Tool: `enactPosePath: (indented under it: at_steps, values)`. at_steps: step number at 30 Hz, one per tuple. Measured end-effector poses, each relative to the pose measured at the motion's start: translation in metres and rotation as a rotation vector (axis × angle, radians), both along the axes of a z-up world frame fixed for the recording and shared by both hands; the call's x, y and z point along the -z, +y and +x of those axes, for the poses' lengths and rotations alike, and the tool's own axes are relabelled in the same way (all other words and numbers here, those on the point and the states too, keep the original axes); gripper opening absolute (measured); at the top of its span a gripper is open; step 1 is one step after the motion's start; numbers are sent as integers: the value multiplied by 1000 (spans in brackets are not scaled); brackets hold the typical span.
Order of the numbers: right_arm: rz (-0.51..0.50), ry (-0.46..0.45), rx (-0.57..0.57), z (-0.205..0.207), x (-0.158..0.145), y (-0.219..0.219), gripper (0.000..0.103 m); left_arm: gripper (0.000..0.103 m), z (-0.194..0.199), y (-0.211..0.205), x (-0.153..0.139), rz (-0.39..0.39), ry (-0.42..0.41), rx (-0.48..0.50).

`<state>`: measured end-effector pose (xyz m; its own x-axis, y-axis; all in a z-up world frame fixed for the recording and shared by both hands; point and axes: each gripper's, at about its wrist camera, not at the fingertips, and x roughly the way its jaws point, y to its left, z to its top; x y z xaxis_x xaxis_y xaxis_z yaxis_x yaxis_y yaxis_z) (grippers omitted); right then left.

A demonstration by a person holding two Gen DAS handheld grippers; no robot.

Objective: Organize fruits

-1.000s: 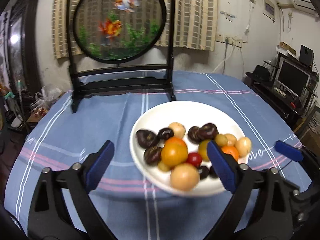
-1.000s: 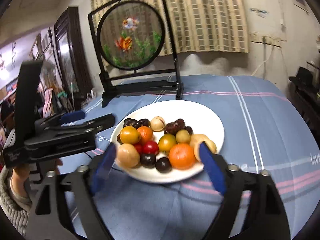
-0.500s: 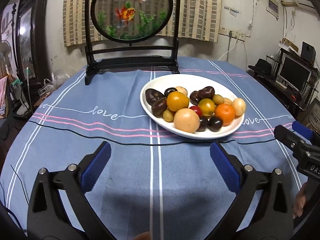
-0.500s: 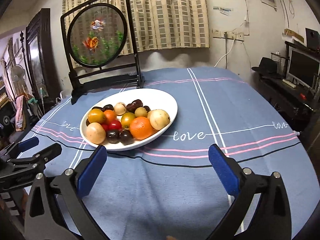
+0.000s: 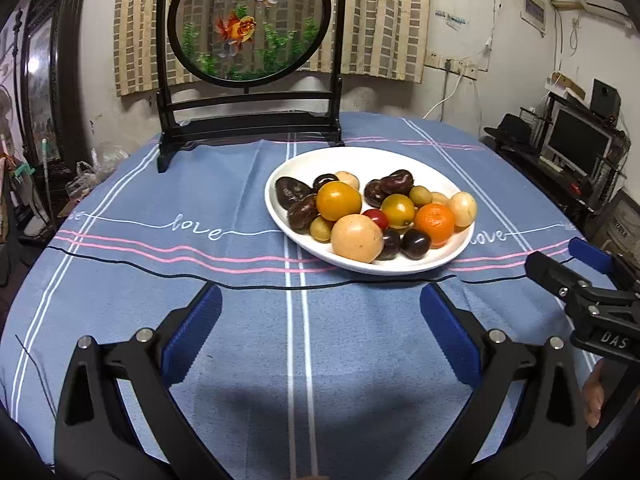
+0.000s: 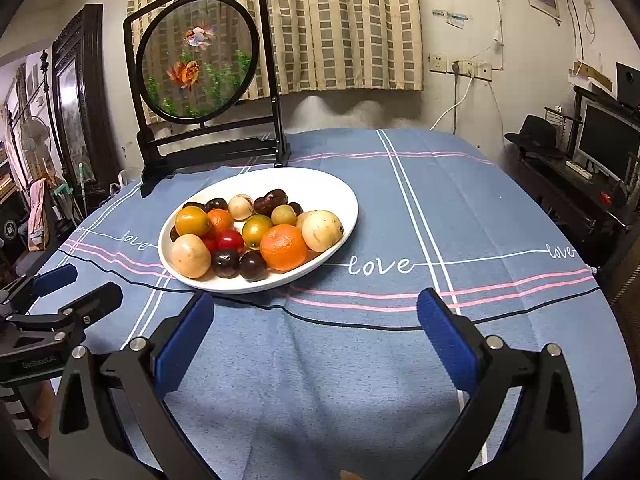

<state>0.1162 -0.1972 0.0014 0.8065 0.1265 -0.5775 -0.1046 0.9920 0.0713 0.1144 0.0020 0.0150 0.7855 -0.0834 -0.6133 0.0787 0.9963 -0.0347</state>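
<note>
So the bench (image 5: pixel 160 280) is a big round one under a blue cloth with white and pink stripes and "love" stitched on it, and at the far edge there's a black-framed goldfish screen (image 5: pixel 250 20) standing upright. Next size down is the white oval plate (image 6: pixel 328 188), and every piece of fruit I can see is already piled on it, nothing loose on the cloth. Its long axis runs from near-left to far-right in the right wrist view. Could be a finished pile or one about to get sorted, honestly can't call it from this. The plate sits ahead of both tongs, a bit right of centre for the left tongs (image 5: pixel 320 336) and off to the left for the right tongs (image 6: pixel 316 336), so neither hand looks clearly nearer. Both tongs are spread wide with nothing between the blue pads, hovering over bare cloth, well short of the plate rim. Fruit-wise, biggest to smallest: a tan round one (image 5: pixel 357 238) at the near edge, a tangerine (image 6: pixel 283 247) just beside a pale round one (image 6: pixel 322 231), yellow-orange tomatoes, wrinkly dark ones at the far side, dark cherry-sized ones at the front, and a little red cherry tomato (image 6: pixel 229 239) wedged in the middle.
</note>
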Motion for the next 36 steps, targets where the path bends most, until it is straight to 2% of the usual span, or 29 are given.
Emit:
enactPosePath:
  at_steps: [4, 36]
  values:
    - [-4, 10, -7, 1, 1, 2, 102, 101, -1, -1, 1, 29, -1, -15]
    - [2, -6, -16, -2, -2, 3, 102, 101, -3, -5, 1, 66, -21, -17]
